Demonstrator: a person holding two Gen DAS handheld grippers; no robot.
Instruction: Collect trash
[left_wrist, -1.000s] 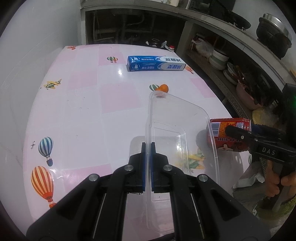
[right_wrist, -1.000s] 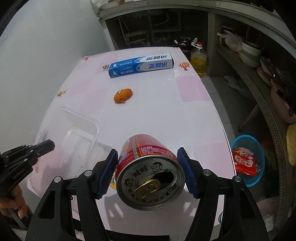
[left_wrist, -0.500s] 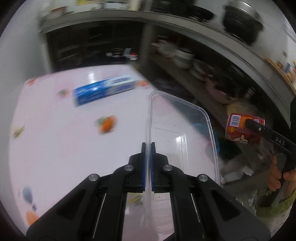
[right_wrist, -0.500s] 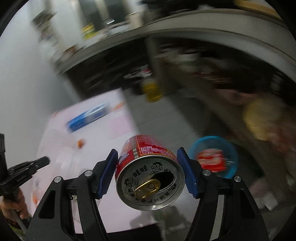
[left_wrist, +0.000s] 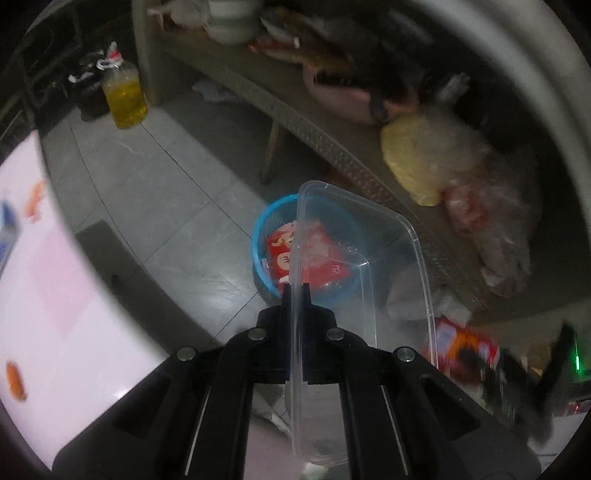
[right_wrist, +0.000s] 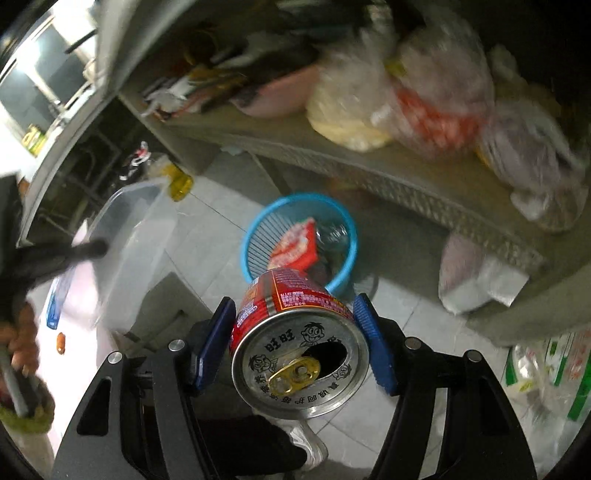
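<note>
My left gripper (left_wrist: 294, 295) is shut on the rim of a clear plastic container (left_wrist: 362, 266) and holds it in the air above a blue trash basket (left_wrist: 260, 254) on the floor. The basket holds a red wrapper (left_wrist: 280, 254). My right gripper (right_wrist: 295, 314) is shut on a red drink can (right_wrist: 295, 332) with an open pull-tab top, just short of the same blue basket (right_wrist: 255, 236). The can also shows blurred in the left wrist view (left_wrist: 465, 347). The clear container shows at the left in the right wrist view (right_wrist: 125, 229).
The pink table (left_wrist: 44, 295) lies at the left. A grey shelf (right_wrist: 369, 162) carries plastic bags (right_wrist: 424, 96) behind the basket. A bottle of yellow oil (left_wrist: 123, 96) stands on the tiled floor (left_wrist: 177, 206). More bags (right_wrist: 546, 369) lie at the right.
Both grippers have swung right, away from the table, towards the floor and the blue basket. They still hold the clear container and the can.
</note>
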